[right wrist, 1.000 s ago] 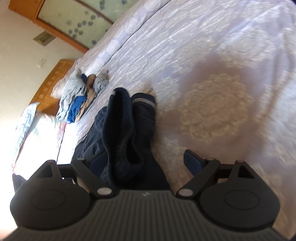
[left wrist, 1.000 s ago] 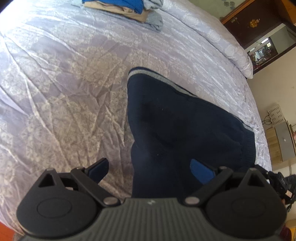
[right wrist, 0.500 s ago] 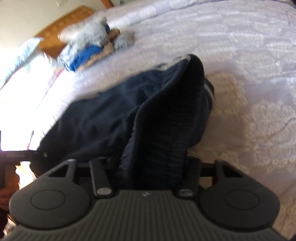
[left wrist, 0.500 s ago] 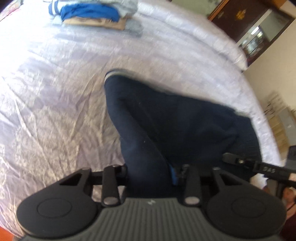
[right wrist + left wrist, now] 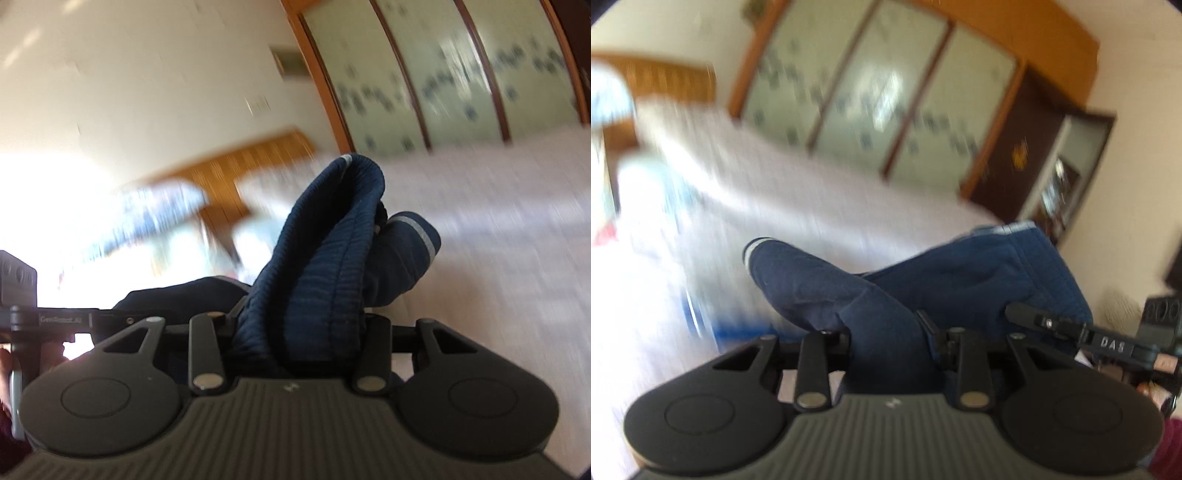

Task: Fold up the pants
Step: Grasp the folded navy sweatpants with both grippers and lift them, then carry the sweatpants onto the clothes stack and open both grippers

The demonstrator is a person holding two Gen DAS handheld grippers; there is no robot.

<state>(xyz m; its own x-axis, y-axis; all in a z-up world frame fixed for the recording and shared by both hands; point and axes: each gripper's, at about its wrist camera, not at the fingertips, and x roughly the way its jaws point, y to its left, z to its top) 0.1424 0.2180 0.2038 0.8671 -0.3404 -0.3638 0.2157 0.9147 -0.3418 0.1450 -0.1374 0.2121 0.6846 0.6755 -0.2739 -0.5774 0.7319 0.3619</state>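
Above the bed (image 5: 812,192), seen from my left wrist, I am holding the pants (image 5: 886,295) in my left gripper (image 5: 890,336), its jaws pinched narrow on the navy cloth. One leg with a grey-banded cuff is sticking out over the bed toward the wardrobe (image 5: 879,92). With the bed this blurred, I judge the cloth could slip from so small a pinch, or the loose leg could land bunched. My left gripper is tilting up and away from the bed.

From my right wrist, my right gripper (image 5: 295,332) is clamping the ribbed waistband, which is arching up between the jaws, clear of the bed (image 5: 498,221). It too is pointing upward, level with the other.
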